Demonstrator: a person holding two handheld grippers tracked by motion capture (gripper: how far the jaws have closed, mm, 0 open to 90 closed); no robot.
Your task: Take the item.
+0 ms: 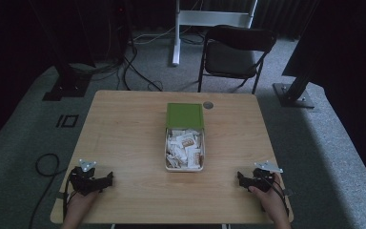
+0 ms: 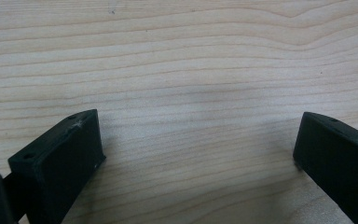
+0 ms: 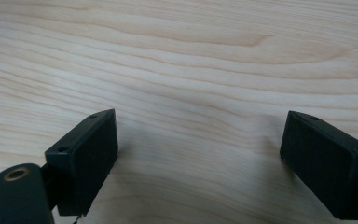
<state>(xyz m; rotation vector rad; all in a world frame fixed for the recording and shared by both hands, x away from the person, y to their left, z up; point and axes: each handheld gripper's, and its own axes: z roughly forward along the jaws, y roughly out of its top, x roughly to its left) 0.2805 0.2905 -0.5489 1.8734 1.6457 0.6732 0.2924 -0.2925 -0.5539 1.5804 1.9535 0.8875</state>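
Observation:
A white box (image 1: 185,166) with a raised green lid (image 1: 185,115) stands in the middle of the wooden table (image 1: 124,133); it is full of small white and orange packets (image 1: 186,145). My left gripper (image 1: 106,180) rests on the table near its front left corner, held by a hand. In the left gripper view the left gripper (image 2: 198,140) is open, jaws wide apart over bare wood. My right gripper (image 1: 240,179) rests near the front right corner, pointing inward. The right gripper (image 3: 199,135) is open too, with nothing between its jaws.
A small round grommet (image 1: 208,105) sits at the table's far edge behind the box. Beyond the table stand a black folding chair (image 1: 236,50), a white stand (image 1: 176,28) and cables on grey carpet. A black cable loop (image 1: 45,164) lies left of the table.

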